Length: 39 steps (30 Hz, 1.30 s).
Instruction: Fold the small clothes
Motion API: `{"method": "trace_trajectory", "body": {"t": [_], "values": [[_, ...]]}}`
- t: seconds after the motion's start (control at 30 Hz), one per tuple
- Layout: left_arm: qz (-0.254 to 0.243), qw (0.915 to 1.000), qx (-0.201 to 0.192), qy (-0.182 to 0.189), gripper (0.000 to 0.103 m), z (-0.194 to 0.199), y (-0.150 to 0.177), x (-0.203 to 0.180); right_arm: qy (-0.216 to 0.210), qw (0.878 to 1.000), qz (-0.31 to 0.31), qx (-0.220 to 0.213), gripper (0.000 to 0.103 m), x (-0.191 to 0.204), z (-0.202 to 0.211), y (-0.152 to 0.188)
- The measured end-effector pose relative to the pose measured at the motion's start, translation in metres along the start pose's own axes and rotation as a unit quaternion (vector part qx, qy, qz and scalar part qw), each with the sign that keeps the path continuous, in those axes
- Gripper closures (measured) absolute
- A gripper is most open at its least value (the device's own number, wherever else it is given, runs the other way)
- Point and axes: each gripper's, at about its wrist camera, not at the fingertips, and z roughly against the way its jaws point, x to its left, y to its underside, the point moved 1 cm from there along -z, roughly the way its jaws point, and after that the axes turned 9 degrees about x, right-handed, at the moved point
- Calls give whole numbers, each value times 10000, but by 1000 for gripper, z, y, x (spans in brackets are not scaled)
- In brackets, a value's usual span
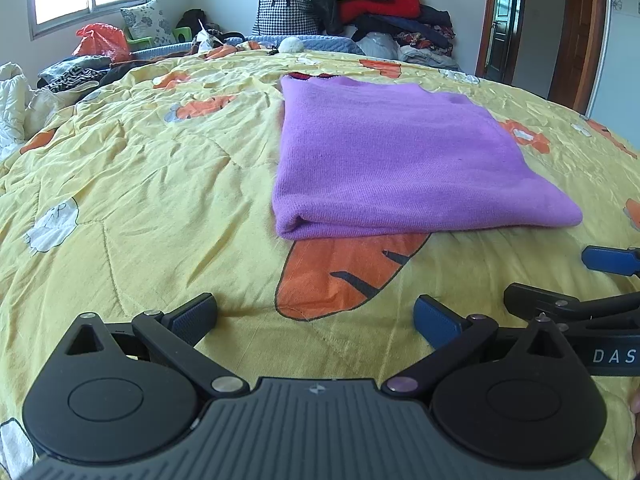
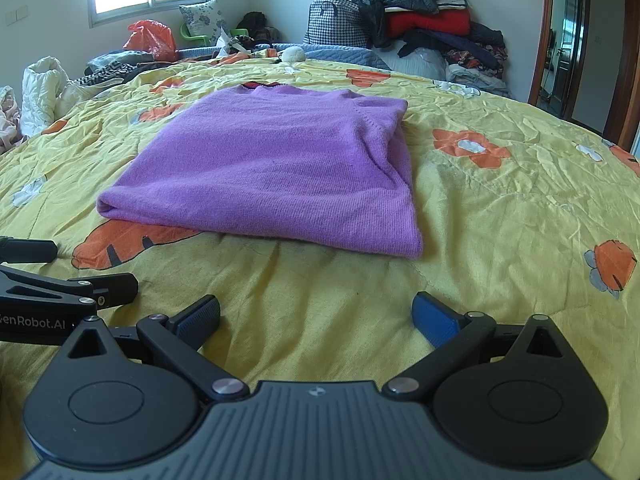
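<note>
Both spread wide, empty: left hand-held gripper (image 1: pixel 316 316), right hand-held gripper (image 2: pixel 316 316). Best pinching folded purple knit sweater (image 2: pixel 272 168) near-edge corners together, lifting evenly off yellow quilted bed (image 2: pixel 500 220).

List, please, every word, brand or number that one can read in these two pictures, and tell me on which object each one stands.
"DAS": white letters on the body of the right gripper, cut off by the picture's right edge.
"enRobot.AI": white letters on the body of the left gripper; the first letter is cut off at the left edge.
The purple sweater and yellow quilt show no text.
</note>
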Motion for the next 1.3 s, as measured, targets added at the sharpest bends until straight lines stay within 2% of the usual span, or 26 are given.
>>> {"method": "trace_trajectory", "body": {"t": [1.3], "values": [[-6, 10000, -41, 3, 0, 1, 1, 1, 12, 10000, -7, -4, 0, 0, 0, 0]]}}
